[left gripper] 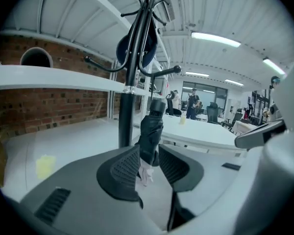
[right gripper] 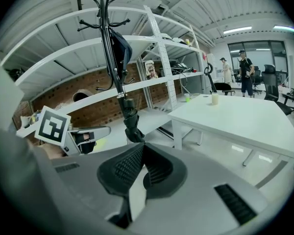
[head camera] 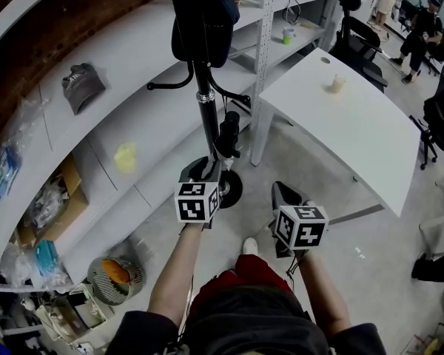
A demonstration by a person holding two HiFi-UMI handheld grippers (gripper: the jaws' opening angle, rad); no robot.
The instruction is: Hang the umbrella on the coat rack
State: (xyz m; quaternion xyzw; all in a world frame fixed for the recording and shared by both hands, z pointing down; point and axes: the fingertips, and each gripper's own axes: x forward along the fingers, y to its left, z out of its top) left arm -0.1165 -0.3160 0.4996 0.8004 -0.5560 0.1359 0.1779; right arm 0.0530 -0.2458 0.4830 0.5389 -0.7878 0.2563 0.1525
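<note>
Umbrella (head camera: 229,134), black and folded, is standing upright between the jaws of the left gripper (head camera: 214,164), clear of the floor and not hanging on any hook. In the left gripper view the umbrella (left gripper: 150,138) is rising out of the gap in the left gripper (left gripper: 148,154). Both ribbed pads are pressing on its lower end, so the jaws are standing partly apart and clamping it. A small white tag (left gripper: 146,173) is dangling from its bottom end between the pads.

Coat rack (head camera: 205,102) is standing just beside the umbrella, its black pole lying to the left of it in the head view, and its round base (head camera: 231,188) is resting on the floor below the left gripper. A dark blue hanging item (head camera: 203,13) is occupying the upper hooks. White shelving (head camera: 133,87) is running behind the rack.

Right gripper (head camera: 283,193) is hovering low beside the person's knee, apart from the umbrella. In the right gripper view its jaws (right gripper: 140,147) are meeting at the tips and holding nothing, while the umbrella (right gripper: 131,124) and the rack (right gripper: 112,58) are showing beyond them.

White tabletop (head camera: 355,117) is extending to the right, carrying a small cup (head camera: 337,84).
</note>
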